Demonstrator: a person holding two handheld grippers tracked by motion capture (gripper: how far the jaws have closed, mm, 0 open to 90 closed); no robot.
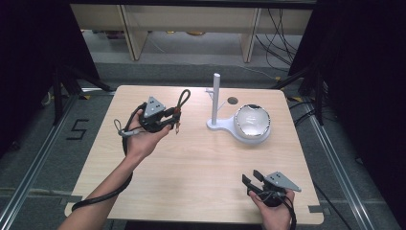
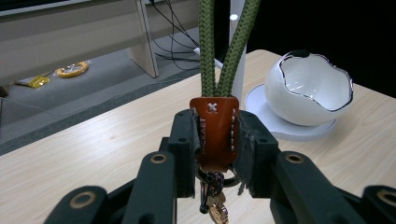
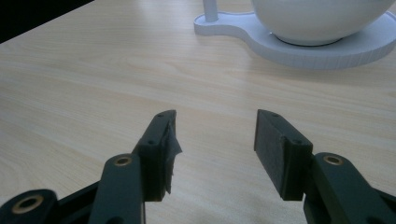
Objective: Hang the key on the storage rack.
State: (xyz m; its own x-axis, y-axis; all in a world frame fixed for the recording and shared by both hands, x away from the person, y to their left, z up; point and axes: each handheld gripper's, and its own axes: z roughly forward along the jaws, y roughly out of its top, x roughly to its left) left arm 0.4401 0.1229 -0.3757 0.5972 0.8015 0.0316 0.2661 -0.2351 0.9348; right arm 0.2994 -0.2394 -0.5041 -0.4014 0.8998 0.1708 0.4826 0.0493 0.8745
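A: High view, status?
B: Left gripper [image 1: 168, 120] held up over the left half of the table [image 1: 201, 163], palm upward. Clamped on a keychain [image 1: 179, 108]: green rope loop standing up from the jaws, keys hanging below. White stand [image 1: 216, 103] seen at centre back, with an upright post on a flat base. White bowl [image 1: 252, 121] seated on that base, to the right of the post, rim jagged like a cracked eggshell. Right gripper [image 1: 252, 181] held low near the front right corner, well apart from stand and bowl. Jaws parted, nothing between them.

A: Left gripper view?
B: Jaws closed narrow on the brown leather tab [image 2: 214, 133] of the keychain. Rope [image 2: 224, 51] rose in two green strands straight up out of the tab. Metal ring and keys [image 2: 212, 198] hung below, between the jaw arms. Bowl [image 2: 310, 88] seen beyond at right, on its base, near the table's far edge. Post partly hidden behind the rope.

A: Right gripper view?
B: Right gripper [image 3: 215, 135] jaws spread wide, gripping nothing. Left pad frayed at its inner edge. Bare table [image 3: 93, 84] under and ahead of the jaws. Stand base [image 3: 299, 51] and the bowl's underside seen at upper right, apart from the jaws.
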